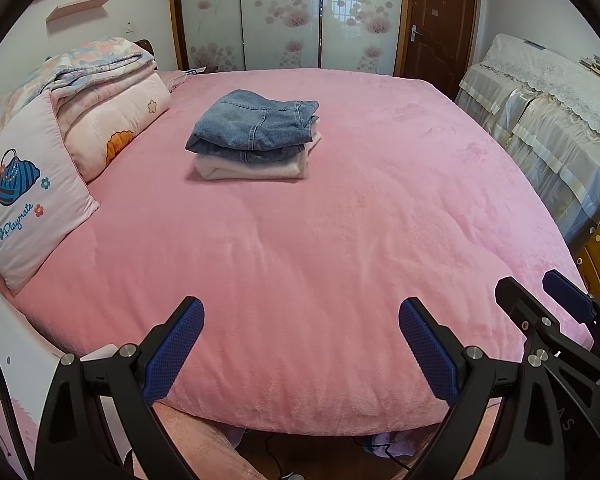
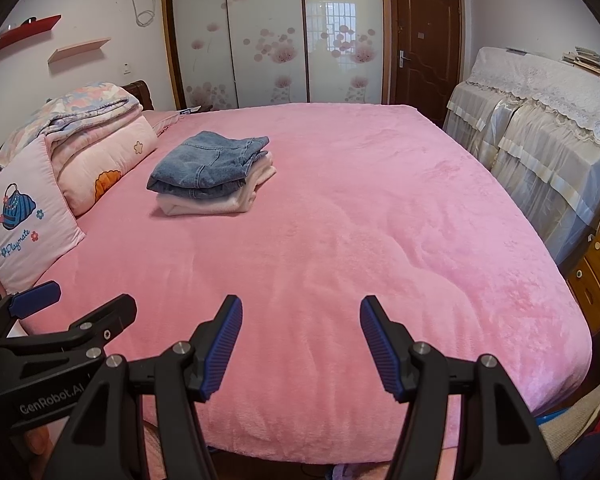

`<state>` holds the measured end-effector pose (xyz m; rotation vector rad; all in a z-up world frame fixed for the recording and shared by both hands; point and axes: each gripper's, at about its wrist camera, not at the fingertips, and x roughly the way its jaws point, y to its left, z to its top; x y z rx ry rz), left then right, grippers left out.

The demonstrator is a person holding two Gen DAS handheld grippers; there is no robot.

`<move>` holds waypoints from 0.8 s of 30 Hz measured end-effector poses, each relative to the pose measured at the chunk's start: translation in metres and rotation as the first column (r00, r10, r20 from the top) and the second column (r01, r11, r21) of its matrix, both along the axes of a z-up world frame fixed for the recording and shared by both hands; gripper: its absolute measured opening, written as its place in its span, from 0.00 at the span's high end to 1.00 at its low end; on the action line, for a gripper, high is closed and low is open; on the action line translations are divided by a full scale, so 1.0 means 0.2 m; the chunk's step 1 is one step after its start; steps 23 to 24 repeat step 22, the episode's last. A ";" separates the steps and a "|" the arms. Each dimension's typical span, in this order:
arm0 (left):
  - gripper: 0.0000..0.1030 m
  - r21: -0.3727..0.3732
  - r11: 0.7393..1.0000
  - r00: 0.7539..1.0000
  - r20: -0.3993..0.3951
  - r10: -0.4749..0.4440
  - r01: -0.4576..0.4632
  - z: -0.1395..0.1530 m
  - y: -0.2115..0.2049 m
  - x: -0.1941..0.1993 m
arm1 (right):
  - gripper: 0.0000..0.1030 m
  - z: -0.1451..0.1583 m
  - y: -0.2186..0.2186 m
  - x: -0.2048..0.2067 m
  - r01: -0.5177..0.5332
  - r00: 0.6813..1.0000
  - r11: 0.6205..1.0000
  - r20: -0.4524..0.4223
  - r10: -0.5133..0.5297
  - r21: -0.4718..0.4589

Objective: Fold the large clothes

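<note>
Folded blue jeans (image 1: 256,124) (image 2: 208,166) lie on top of a folded pale pink garment (image 1: 256,168) (image 2: 220,202), stacked towards the far left of the pink bed (image 1: 340,260) (image 2: 360,240). My left gripper (image 1: 300,312) hovers open over the near edge of the bed, nothing between its blue pads. Beside it on the right, my right gripper (image 2: 300,312) (image 1: 540,292) is open too and holds nothing. Both grippers are well short of the stack. In the right wrist view the left gripper (image 2: 76,300) shows at the lower left.
A "Playmate" pillow (image 1: 24,200) (image 2: 24,220) and a folded floral quilt (image 1: 108,100) (image 2: 96,140) lie along the bed's left side. Lace-covered furniture (image 1: 540,120) (image 2: 540,136) and a wooden drawer unit (image 2: 596,272) stand on the right. Wardrobe doors and a brown door are behind.
</note>
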<state>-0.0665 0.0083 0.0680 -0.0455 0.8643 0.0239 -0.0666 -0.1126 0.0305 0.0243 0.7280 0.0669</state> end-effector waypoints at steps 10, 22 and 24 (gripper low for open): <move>0.05 0.000 1.000 1.000 -0.007 -0.002 0.002 -0.01 -0.01 0.01 | 0.40 -0.01 -0.02 0.00 0.002 1.000 1.000 -0.006 -0.002 0.000; 0.05 -0.004 1.000 1.000 -0.024 -0.013 0.013 -0.04 -0.02 0.03 | 0.40 -0.05 -0.04 0.02 0.007 1.000 1.000 -0.021 -0.007 -0.001; 0.05 -0.004 1.000 1.000 -0.024 -0.013 0.013 -0.04 -0.02 0.03 | 0.40 -0.05 -0.04 0.02 0.007 1.000 1.000 -0.021 -0.007 -0.001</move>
